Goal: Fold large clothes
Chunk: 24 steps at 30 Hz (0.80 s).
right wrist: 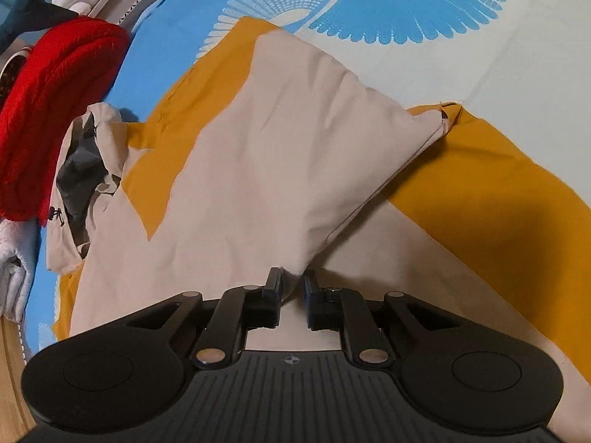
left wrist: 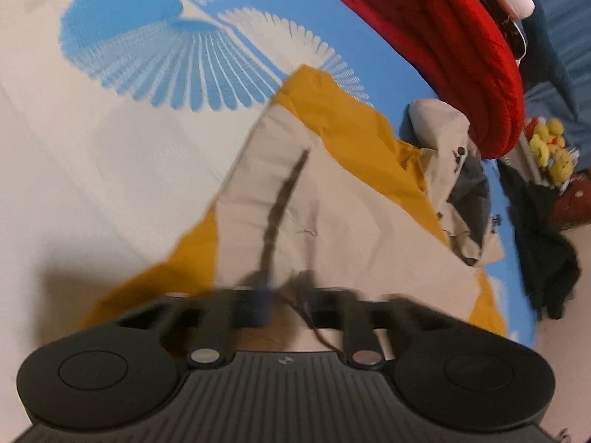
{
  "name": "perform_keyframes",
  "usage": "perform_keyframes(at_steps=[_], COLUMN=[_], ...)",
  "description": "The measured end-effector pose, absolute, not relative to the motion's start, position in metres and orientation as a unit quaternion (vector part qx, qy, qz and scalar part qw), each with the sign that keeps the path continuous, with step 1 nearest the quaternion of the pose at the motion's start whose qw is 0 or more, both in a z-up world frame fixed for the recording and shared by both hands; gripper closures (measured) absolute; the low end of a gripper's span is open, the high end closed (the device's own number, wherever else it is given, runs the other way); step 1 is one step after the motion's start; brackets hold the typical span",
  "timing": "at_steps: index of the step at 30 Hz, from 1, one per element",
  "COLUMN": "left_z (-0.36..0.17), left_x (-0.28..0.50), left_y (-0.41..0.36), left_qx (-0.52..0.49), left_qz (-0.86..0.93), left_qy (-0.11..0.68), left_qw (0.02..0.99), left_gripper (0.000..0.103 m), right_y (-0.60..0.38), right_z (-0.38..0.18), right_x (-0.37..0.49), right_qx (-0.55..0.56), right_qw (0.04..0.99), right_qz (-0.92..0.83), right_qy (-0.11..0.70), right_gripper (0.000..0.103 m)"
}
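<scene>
A large beige and mustard-yellow hooded jacket [left wrist: 332, 199] lies on a bed sheet [left wrist: 92, 147] printed with blue fan shapes. It fills the middle of the right wrist view [right wrist: 258, 170] too, with one beige panel folded over and its hood [right wrist: 79, 170] at the left. My right gripper [right wrist: 292, 288] is shut on a pinch of beige fabric at the fold's corner. My left gripper [left wrist: 288, 302] is blurred, low over the jacket's near hem, with a dark drawcord [left wrist: 284, 199] running into the jaws; I cannot tell its state.
A red knitted garment [left wrist: 454, 55] lies folded beyond the hood, also in the right wrist view [right wrist: 55, 110]. Dark clothes [left wrist: 543, 251] and yellow plush toys [left wrist: 550, 147] sit at the right. White fabric [right wrist: 14, 265] lies at the left edge.
</scene>
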State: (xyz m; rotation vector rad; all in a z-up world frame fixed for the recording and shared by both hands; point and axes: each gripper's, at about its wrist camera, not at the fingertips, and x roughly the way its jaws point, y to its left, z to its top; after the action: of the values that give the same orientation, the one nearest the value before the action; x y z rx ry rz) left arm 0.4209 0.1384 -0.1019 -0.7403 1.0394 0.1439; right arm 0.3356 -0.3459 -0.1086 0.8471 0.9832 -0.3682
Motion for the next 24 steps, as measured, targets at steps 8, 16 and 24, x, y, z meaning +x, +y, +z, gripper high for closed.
perform_keyframes(at_steps=[8, 16, 24], left_z=[-0.061, -0.028, -0.102], left_x=[0.397, 0.397, 0.41], left_y=[0.127, 0.1, 0.091], left_qx=[-0.272, -0.151, -0.205], left_qz=[0.135, 0.137, 0.095], left_qy=[0.469, 0.387, 0.514], left_qw=[0.829, 0.899, 0.828], left_gripper=[0.1, 0.075, 0.07], right_y=[-0.319, -0.306, -0.3], right_z=[-0.098, -0.076, -0.066], right_x=[0.333, 0.318, 0.342], right_qx=[0.343, 0.285, 0.22], right_qw=[0.798, 0.83, 0.893], right_qz=[-0.15, -0.227, -0.155], right_qy=[0.473, 0.423, 0.36], right_gripper=[0.098, 0.087, 0.067])
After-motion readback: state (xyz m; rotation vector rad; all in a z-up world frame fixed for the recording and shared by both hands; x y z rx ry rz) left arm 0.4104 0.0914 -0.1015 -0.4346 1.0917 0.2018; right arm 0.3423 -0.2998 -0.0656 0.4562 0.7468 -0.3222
